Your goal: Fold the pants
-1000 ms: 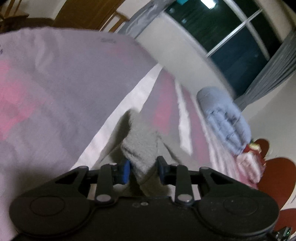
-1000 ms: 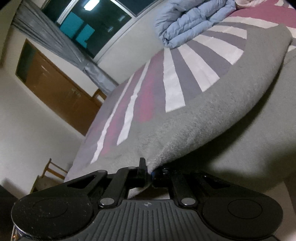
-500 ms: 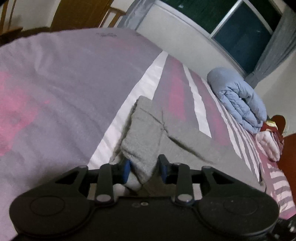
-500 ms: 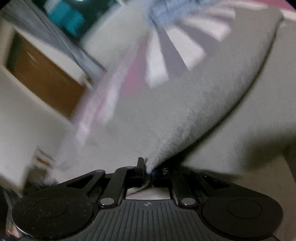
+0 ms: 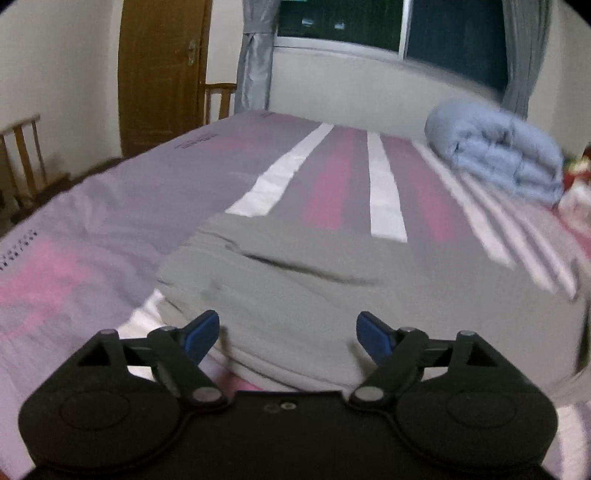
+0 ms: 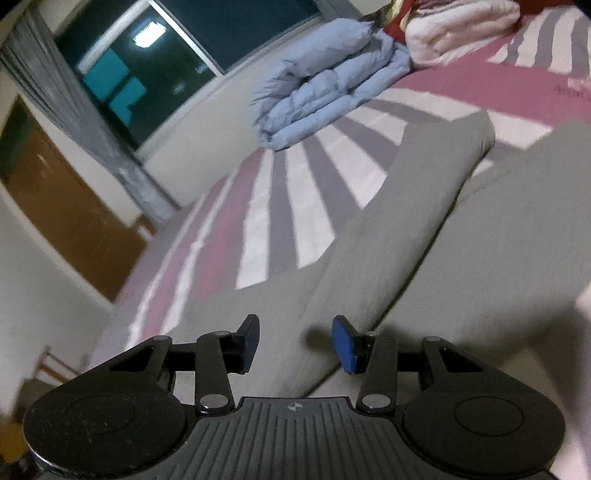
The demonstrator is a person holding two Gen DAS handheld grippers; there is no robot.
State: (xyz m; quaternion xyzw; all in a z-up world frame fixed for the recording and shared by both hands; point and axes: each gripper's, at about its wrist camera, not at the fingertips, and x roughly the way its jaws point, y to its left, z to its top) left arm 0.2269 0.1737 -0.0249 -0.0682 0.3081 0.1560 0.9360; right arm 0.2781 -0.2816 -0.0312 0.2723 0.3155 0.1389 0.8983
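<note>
The grey pants (image 5: pixel 332 288) lie folded over on the striped bed, filling the lower middle of the left wrist view. My left gripper (image 5: pixel 286 332) is open and empty, its blue pads just above the near folded edge. In the right wrist view the pants (image 6: pixel 388 258) run as a grey folded band from the near edge up to the right. My right gripper (image 6: pixel 295 341) is open and empty, hovering over that grey cloth.
The bed cover (image 5: pixel 110 229) has purple, pink and white stripes. A folded blue duvet (image 5: pixel 498 151) lies at the far right by the window; it also shows in the right wrist view (image 6: pixel 325 77) beside a pink-white bundle (image 6: pixel 454 29). Wooden chairs (image 5: pixel 22 155) and a door (image 5: pixel 159 70) stand left.
Both grippers held the grey cloth before; both have now opened and let it go. The pants have dropped flat onto the bed, and the left gripper has pulled back and levelled.
</note>
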